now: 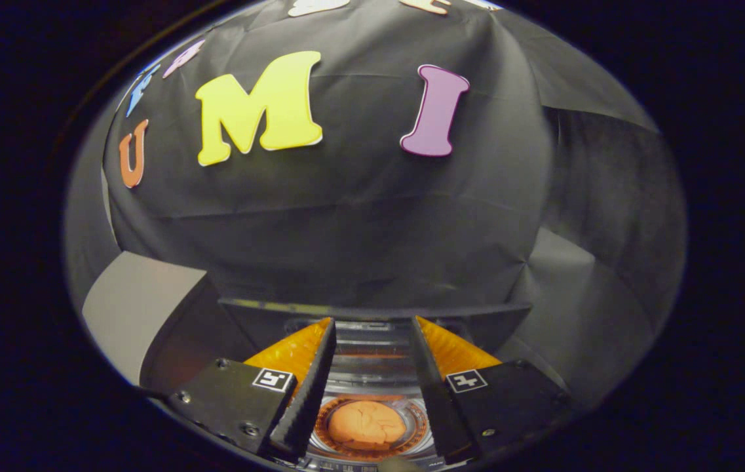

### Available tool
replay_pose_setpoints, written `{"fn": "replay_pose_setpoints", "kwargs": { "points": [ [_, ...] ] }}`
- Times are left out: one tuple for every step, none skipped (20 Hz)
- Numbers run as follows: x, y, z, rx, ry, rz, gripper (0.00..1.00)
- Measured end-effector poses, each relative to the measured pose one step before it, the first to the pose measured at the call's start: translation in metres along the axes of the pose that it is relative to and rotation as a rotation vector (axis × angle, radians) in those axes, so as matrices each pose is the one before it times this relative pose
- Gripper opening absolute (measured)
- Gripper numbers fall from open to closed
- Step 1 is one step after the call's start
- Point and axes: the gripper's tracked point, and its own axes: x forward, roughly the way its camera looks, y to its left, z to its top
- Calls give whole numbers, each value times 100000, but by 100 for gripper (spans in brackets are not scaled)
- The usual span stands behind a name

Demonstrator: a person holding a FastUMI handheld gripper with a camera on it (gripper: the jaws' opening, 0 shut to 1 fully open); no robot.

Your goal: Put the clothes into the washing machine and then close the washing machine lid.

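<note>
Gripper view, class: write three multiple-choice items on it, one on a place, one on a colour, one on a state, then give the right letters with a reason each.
1. Where does the bundle of clothes lie?
A. down in the washing machine tub, between the claw's two fingers
B. on the booth wall
C. clamped in the fingertips

2. What colour are the clothes?
A. blue
B. orange
C. white

3. How does the claw stand?
A. shut on the clothes
B. shut with nothing in it
C. open, holding nothing

Answers:
1 A: the clothes sit inside the round tub of the washing machine, seen in the gap between the fingers.
2 B: the bundle is plainly orange.
3 C: the claw has its fingers spread apart, with nothing between the tips.
</note>
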Motion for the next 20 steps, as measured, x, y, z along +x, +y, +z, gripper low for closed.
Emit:
{"fn": "replay_pose_setpoints", "kwargs": {
  "points": [
    [690,-188,545,-51,-405,-23,71],
    [523,-82,609,288,-108,-25,71],
    [495,-21,703,1020,-710,197,71],
    [694,70,581,855,-84,-322,72],
    [728,59,392,521,78,210,71],
    [697,32,254,145,62,4,71],
    [791,-38,92,-565,484,-160,71],
    [675,-32,-15,-621,235,-292,71],
    [657,127,-87,100,748,113,71],
    [546,19,-86,798,526,-111,71],
    [543,-358,-163,1012,378,-787,71],
    [531,-164,-315,1062,988,-438,71],
    [523,-156,-465,1276,1572,-515,71],
    [497,-211,-461,960,1494,-671,71],
    [436,-389,-668,587,1104,-933,71],
    [248,-172,-73,-769,-745,-923,71],
    [242,-202,-180,-1915,-976,-466,71],
    [-53,7,84,-1318,-1102,60,72],
    [-87,-15,127,-1117,-1156,299,73],
    [-70,-19,41,-497,-1568,310,73]
  ]
}}
